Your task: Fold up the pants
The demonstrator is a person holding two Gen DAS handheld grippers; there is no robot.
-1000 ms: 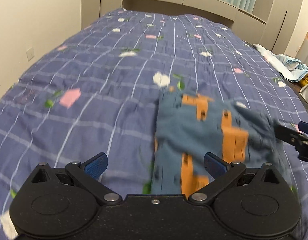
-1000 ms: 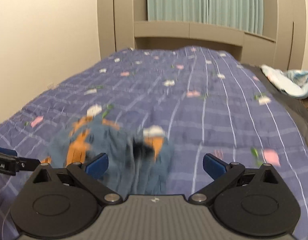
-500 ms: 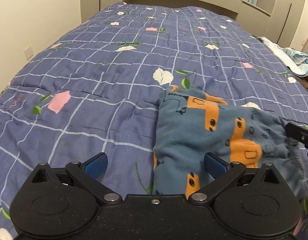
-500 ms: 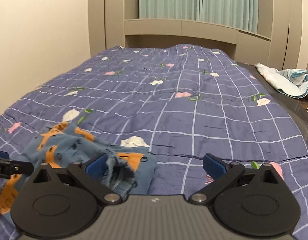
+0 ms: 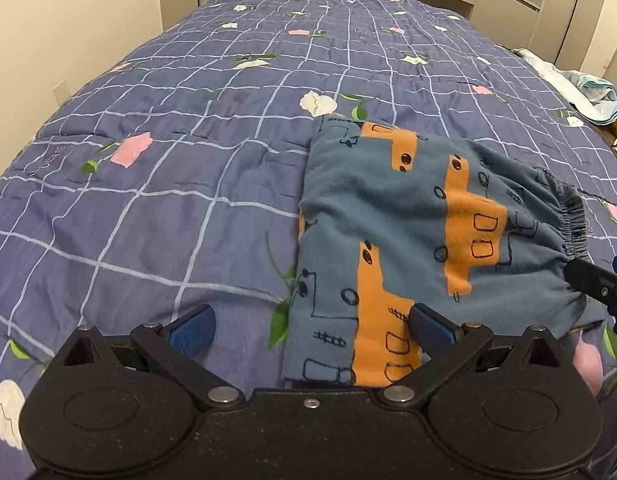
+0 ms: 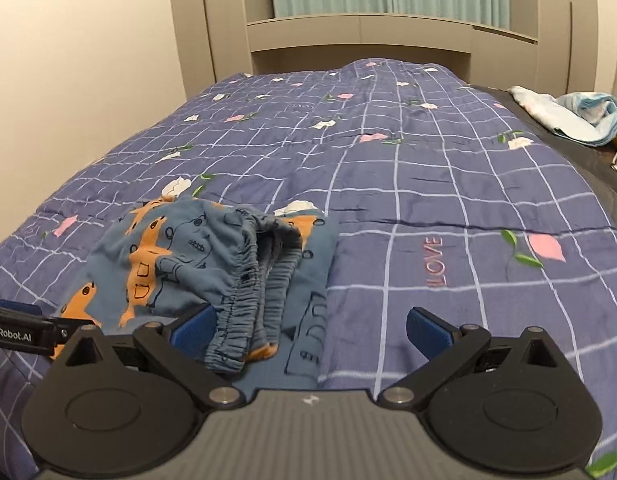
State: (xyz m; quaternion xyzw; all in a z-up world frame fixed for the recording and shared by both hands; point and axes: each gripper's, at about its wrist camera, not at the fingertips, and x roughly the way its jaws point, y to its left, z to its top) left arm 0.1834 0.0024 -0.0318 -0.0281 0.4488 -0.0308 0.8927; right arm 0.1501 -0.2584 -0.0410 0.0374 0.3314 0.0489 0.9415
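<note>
Pants [image 5: 408, 216] folded on purple checked quilt [image 5: 168, 184]; both grippers' fingers released; towel-like bundle [image 6: 580, 116] at bed edge

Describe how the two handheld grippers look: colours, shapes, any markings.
Both share one design. The left gripper has a speckled black body, two round black housings, angular black linkage arms with silver pivot screws and blue textured finger pads. The right gripper has a grey ribbed body with a small white logo. White lettering reading "enRobot.AI" marks the left gripper's side in the right wrist view.
</note>
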